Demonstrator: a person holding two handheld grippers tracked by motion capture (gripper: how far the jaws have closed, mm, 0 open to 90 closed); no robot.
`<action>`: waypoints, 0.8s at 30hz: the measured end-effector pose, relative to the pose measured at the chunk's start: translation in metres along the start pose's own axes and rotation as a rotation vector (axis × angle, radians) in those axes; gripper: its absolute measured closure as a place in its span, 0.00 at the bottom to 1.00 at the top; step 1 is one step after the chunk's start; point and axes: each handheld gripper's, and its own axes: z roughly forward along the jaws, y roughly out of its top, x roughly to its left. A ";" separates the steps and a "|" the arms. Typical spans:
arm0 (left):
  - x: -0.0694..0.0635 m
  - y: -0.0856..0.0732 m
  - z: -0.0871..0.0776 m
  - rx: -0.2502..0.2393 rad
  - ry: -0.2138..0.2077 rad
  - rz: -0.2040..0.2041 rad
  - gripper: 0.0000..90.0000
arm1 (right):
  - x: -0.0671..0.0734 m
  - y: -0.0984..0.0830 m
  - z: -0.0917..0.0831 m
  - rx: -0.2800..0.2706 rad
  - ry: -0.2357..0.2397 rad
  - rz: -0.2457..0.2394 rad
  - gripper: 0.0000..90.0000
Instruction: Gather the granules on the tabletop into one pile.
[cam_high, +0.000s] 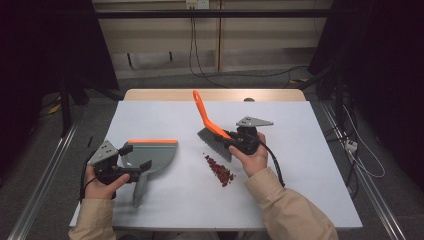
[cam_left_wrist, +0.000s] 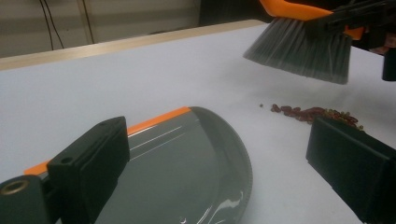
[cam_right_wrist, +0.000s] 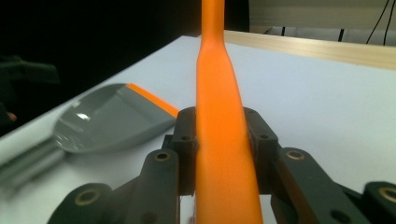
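Note:
A grey dustpan (cam_high: 152, 152) with an orange front lip lies flat on the white table, its handle (cam_high: 139, 191) pointing toward the person. My left gripper (cam_high: 136, 157) hovers over the pan's rear, open. In the left gripper view the pan (cam_left_wrist: 187, 177) lies between and below the spread jaws, with a gap to the right one. My right gripper (cam_high: 231, 142) is shut on the orange handle (cam_right_wrist: 219, 116) of a brush, whose grey bristles (cam_high: 212, 140) hang just above the table. Small red beans (cam_high: 220, 170) lie in a streak below the brush, and the same beans (cam_left_wrist: 313, 113) appear beyond the pan.
The white table (cam_high: 310, 150) has a wooden strip along its far edge. Cables (cam_high: 360, 155) trail on the floor to the right, and metal rails run along both sides. Open table surface stretches to the right of the beans and behind the pan.

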 end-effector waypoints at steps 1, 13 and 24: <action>0.000 0.000 0.000 0.001 -0.002 0.002 0.07 | -0.004 0.000 0.002 0.013 -0.001 -0.041 0.79; 0.004 -0.001 0.000 0.002 0.007 -0.011 0.07 | -0.024 -0.001 0.040 0.051 0.187 -0.458 0.79; 0.008 -0.003 -0.002 0.003 0.013 -0.019 0.06 | -0.023 -0.013 0.048 0.120 0.339 -0.616 0.79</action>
